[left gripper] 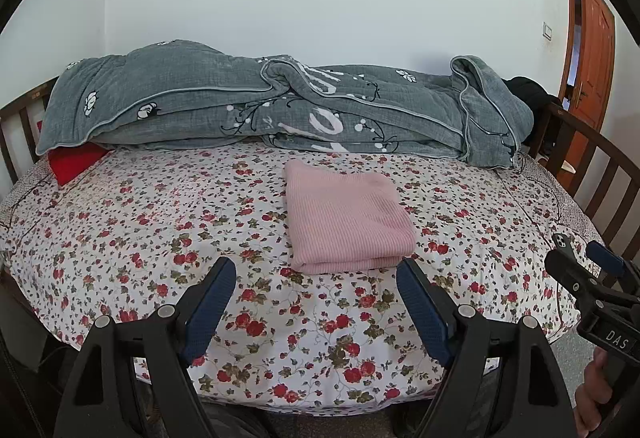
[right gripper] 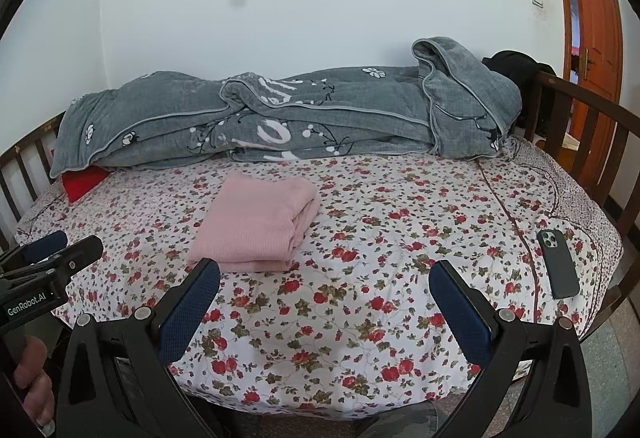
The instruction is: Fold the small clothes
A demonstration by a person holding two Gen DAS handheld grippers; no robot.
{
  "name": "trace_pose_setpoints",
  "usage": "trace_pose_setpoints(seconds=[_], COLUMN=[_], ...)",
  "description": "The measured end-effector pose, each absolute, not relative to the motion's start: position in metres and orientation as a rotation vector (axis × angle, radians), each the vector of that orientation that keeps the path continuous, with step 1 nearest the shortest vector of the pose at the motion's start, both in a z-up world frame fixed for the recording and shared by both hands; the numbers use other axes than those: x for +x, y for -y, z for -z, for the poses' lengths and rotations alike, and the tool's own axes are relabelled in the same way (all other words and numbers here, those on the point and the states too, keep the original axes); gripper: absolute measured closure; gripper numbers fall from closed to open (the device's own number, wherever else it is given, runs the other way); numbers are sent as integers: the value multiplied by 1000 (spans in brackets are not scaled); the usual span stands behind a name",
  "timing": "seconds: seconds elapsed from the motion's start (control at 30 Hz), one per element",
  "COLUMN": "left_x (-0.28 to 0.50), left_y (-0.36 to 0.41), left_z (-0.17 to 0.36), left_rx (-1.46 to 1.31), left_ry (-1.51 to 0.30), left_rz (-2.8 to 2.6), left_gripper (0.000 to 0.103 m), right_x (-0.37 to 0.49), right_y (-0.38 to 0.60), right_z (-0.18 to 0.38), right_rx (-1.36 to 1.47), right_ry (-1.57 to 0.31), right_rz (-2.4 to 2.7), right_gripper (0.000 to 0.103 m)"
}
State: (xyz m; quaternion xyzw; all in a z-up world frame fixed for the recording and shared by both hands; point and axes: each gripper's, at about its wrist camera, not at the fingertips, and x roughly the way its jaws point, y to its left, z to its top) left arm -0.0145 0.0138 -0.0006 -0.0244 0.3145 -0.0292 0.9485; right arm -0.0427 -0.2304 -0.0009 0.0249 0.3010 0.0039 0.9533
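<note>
Your left gripper (left gripper: 316, 278) stands wide open and holds nothing; its right fingertip is just at the near corner of the sweater (left gripper: 346, 215). Your right gripper (right gripper: 325, 278) is also wide open and empty. The pink sweater lies folded flat on the bed (right gripper: 360, 318), at 12 o'clock from the left gripper and at 11 o'clock from the right one. A grey quilt (right gripper: 280, 117) is piled along the far side of the bed. A phone (right gripper: 557, 264) lies face down at 3 o'clock from the right gripper, well apart from the sweater.
</note>
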Motion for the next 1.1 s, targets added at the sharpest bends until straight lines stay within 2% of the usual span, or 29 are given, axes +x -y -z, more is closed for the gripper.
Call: trace_pose_setpoints(seconds=[1.1], left_x=[-14], left_y=[-16], left_z=[0], left_rx=[-50], left_ry=[-638], left_rz=[58], left_gripper=[21], right_x=[-42], right_y=[225], right_z=[-1], right_rx=[58], right_ry=[-608], right_rz=[-14], right_gripper=[1])
